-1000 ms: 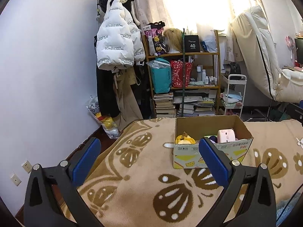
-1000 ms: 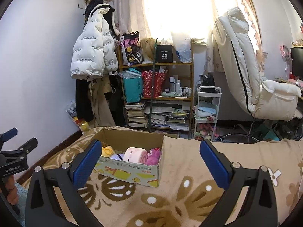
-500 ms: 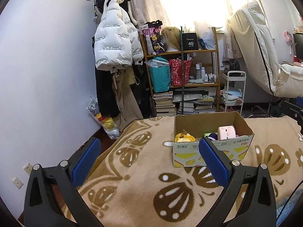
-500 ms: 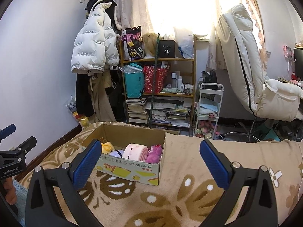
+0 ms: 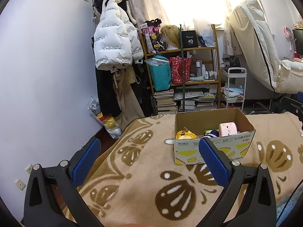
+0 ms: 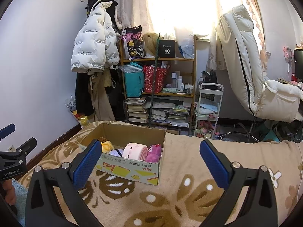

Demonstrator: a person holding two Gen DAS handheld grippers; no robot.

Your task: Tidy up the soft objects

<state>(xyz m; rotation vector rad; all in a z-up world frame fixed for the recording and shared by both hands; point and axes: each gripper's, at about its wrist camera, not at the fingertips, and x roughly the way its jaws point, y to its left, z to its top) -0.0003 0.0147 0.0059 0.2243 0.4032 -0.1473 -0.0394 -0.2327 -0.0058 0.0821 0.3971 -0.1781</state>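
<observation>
An open cardboard box (image 5: 214, 149) (image 6: 132, 168) stands on a beige blanket with brown butterfly patterns (image 5: 144, 174) (image 6: 185, 170). Inside lie a yellow plush (image 5: 185, 134) (image 6: 107, 146), a pink roll-shaped plush (image 5: 227, 129) (image 6: 134, 151), a white and navy soft toy (image 5: 211, 132) (image 6: 115, 152) and a magenta plush (image 6: 153, 152). My left gripper (image 5: 149, 160) is open and empty, held above the blanket in front of the box. My right gripper (image 6: 151, 160) is open and empty, to the right of the box.
A wooden shelf (image 5: 181, 79) (image 6: 159, 90) with bags and books stands behind the bed. A white puffer jacket (image 5: 113, 45) hangs on the wall. A white trolley (image 6: 208, 111) and a white office chair (image 6: 251, 71) stand at the right.
Both grippers have tilted slightly so the room sits a little lower in view. Both stay open and empty. The box and toys have not moved.
</observation>
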